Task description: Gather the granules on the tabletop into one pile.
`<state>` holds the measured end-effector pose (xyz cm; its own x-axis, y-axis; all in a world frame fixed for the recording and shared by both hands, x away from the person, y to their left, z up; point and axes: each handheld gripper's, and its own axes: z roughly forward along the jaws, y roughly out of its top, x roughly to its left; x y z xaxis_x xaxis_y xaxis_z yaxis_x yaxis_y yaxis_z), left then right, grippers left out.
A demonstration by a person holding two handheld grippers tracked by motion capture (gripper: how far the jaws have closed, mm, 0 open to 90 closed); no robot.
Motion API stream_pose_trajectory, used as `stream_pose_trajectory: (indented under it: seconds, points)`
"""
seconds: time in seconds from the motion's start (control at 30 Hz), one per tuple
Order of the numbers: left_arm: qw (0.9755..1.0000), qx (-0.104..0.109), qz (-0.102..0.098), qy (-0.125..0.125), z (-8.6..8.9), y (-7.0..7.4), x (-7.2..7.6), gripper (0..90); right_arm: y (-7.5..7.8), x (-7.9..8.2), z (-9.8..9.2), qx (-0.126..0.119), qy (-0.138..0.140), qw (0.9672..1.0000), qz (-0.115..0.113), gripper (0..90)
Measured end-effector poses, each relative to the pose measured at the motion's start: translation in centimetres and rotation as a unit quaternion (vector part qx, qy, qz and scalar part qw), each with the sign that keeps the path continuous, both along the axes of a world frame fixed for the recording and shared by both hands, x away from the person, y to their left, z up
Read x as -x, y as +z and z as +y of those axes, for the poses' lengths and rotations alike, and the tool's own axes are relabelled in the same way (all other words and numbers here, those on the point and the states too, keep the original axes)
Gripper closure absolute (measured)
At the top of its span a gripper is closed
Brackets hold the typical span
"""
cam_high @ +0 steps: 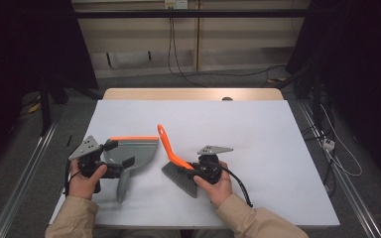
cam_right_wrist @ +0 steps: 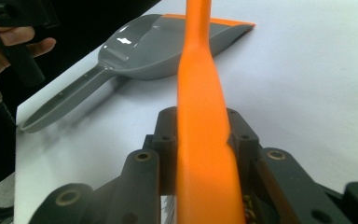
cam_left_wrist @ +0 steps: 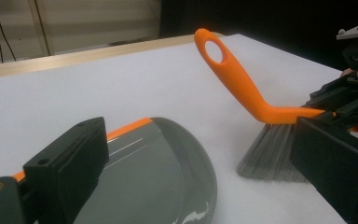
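The brush (cam_high: 174, 158), orange handle w/ grey bristles, is pinched in the right tongs (cam_high: 197, 171) at the flat stretch of handle just above the bristle block. In the right gripper view the jaws press on both sides of the orange handle (cam_right_wrist: 204, 140). It sits just right of the dustpan (cam_high: 129, 157), bristles low over the tabletop (cam_high: 258, 139), looped handle end tilted up and away from the person.

Handling, judged: brush looks light, hard plastic handle, stiff and smooth, so it could twist in the grip if the bristles drag. Bristles (cam_left_wrist: 270, 154) are soft and will splay under pressure. Best hold is where it's held now, low on the handle near the block, for control of the sweep angle.

Dustpan: grey plastic, orange lip strip on the far edge, long grey handle pointing toward the person. Prob. light and stiff, thin-walled, apt to slide on the smooth tabletop unless pinned. Left tongs (cam_high: 113, 156) sit at the dustpan's left side. In the left gripper view one jaw lies over the pan edge and the other stands well off to the right, so they're spread, not gripping.

Count: 1 brush, 1 dustpan, 2 tongs, 2 hands. No crumbs or debris that I can make out near the dustpan.
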<state>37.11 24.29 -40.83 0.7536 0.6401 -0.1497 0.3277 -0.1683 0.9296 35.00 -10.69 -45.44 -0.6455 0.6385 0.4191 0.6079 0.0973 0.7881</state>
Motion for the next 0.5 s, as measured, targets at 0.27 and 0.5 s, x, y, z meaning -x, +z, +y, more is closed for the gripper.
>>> stream_pose_trajectory:
  seconds: [0.27, 0.5]
  points:
    - [1.0000, -0.001, -0.001, 0.000, -0.07, 0.03, 0.03, 4.4, 0.09, 0.22, -0.82, -0.011, -0.011, 0.9999, 0.002, 70.5]
    - [1.0000, -0.002, -0.004, -0.001, -0.06, 0.16, 0.04, 4.4, 0.94, -0.16, -0.21, -0.054, -0.018, 0.9984, 0.000, 70.7]
